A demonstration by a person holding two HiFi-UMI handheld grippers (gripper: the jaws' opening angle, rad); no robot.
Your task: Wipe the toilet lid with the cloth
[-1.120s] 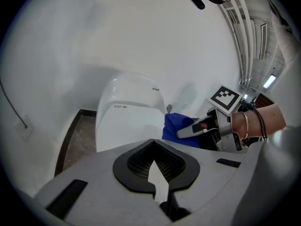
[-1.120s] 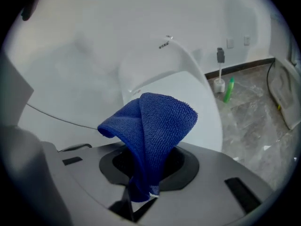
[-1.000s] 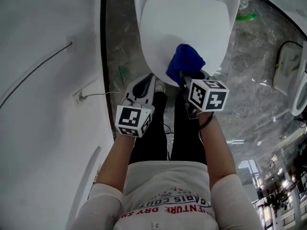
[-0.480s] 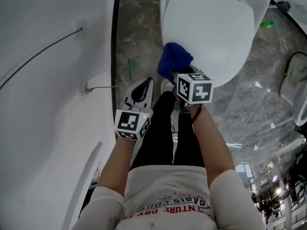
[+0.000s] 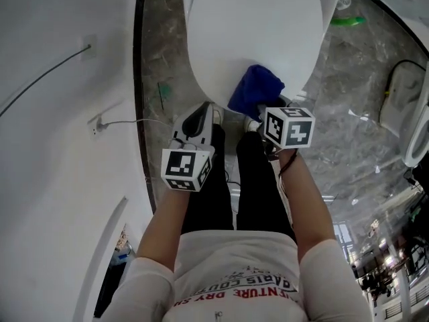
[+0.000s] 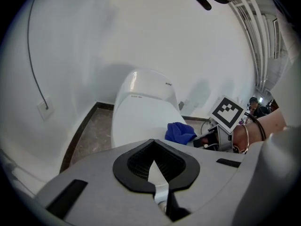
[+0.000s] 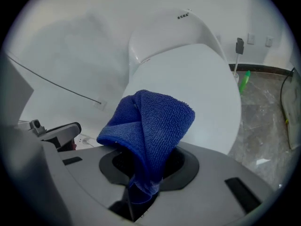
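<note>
The right gripper (image 5: 260,115) is pinching the blue cloth (image 5: 255,89) between its jaws. In the right gripper view the jaws are squeezing the lower end of the cloth (image 7: 151,121), while the rest of it is bunching up in folds above the right gripper (image 7: 141,194). In the head view, at centre frame, the cloth is lying over the near edge of the closed white toilet lid (image 5: 251,39), and part of it is hanging past the rim toward the floor. Whether it is pressing on the lid or only hovering over it cannot be told.

The left gripper (image 5: 202,111) is keeping its jaws pressed together with nothing between them; the left gripper view is showing only a thin wedge at the left gripper (image 6: 156,175). It is sitting left of centre, just beside the lid's near left edge and apart from the cloth (image 6: 180,132). That view is also catching the lid (image 6: 141,121) and the right gripper (image 6: 208,140) at right.

Grey marble floor (image 5: 348,119) is surrounding the toilet. A green object (image 5: 348,22) is lying on it at upper right. A white wall (image 5: 53,180) is filling the left side, with a thin cable (image 5: 47,72) running across it. The person's black-clad legs (image 5: 228,186) are standing at lower centre, right under both grippers.
</note>
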